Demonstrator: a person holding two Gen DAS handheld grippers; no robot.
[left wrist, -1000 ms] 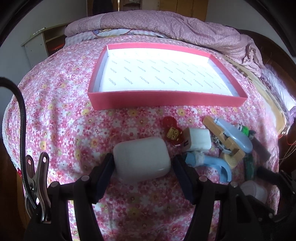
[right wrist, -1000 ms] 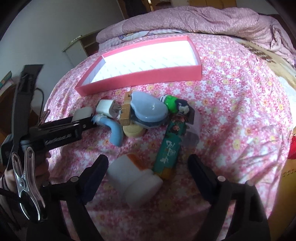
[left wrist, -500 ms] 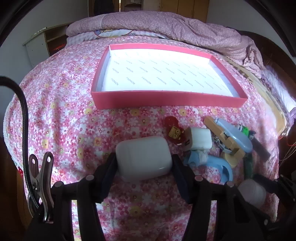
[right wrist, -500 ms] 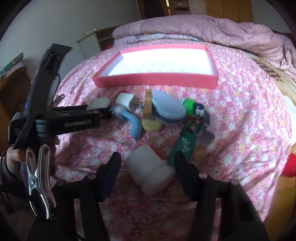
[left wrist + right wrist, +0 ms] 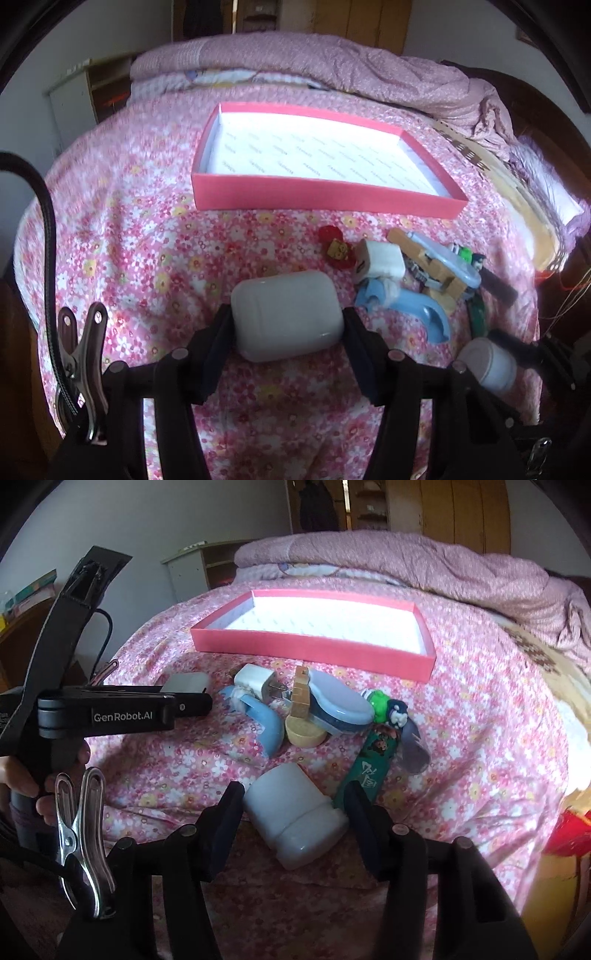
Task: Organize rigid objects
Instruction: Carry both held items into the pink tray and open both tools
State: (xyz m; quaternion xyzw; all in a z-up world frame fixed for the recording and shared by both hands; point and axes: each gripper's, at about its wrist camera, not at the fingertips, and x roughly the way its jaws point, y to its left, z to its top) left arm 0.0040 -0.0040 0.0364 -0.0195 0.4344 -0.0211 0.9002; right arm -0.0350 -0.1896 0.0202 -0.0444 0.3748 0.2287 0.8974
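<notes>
A flowered bedspread [image 5: 147,229] covers the bed, and on it the pink tray [image 5: 325,194] lies open-faced and bare, evidently waiting to take the clutter. On the near side of the tray sits a heap of small things: a blue curved piece [image 5: 266,723], a white plug [image 5: 255,683] and a green tube [image 5: 373,768]. Nearest of all, each claw has picked its own piece. The left gripper [image 5: 286,325] is clamped on a white rounded case [image 5: 286,314]; the right gripper [image 5: 295,812] pinches a white bottle [image 5: 295,812], probably bound for the tray.
</notes>
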